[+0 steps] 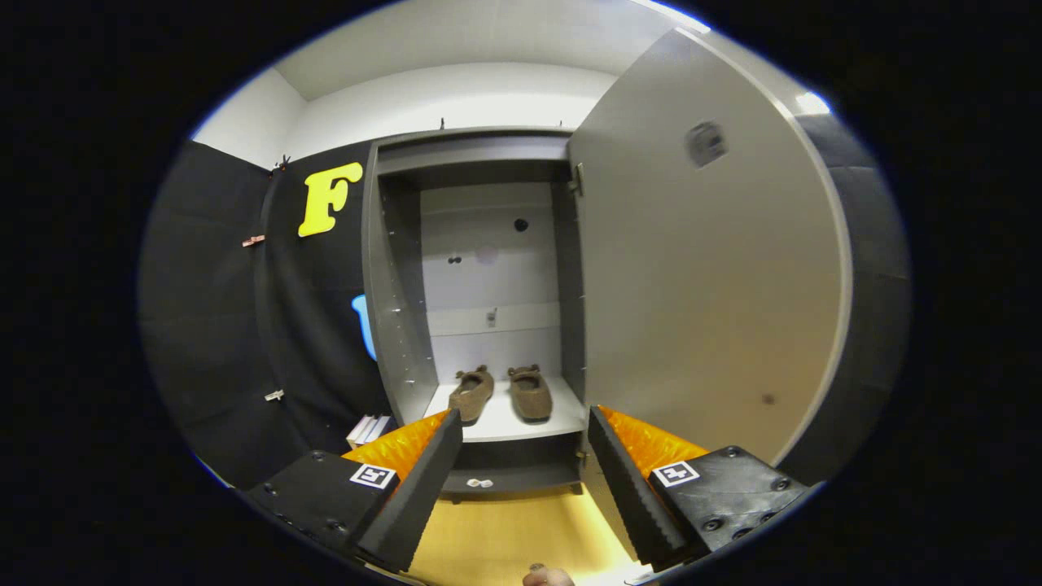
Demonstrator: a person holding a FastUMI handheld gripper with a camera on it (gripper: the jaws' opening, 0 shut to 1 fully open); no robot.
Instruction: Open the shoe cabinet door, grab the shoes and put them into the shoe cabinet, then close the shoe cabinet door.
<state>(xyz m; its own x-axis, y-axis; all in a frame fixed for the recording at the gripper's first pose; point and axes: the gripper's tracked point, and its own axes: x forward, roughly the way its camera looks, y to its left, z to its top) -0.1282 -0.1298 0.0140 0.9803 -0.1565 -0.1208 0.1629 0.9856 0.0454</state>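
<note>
Cabinet (391,268): door (700,268) open, shoes (501,393) on its shelf. Gripper (525,423) before it, jaws apart, empty. No legible writing.

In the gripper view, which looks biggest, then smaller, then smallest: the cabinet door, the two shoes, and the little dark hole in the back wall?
1. Cabinet door, swung open, nearest the open tool.
2. Left shoe and right shoe: alike, can't rank.
3. Dark hole.

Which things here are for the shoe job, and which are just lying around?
For the job:
- pair of brown fuzzy slippers, on a shelf
- tall grey shoe cabinet
- its grey door, swung open
- hand-held gripper, open, holding nothing

Just lying about:
- white books left of the cabinet
- small white bits under the shelf
</note>
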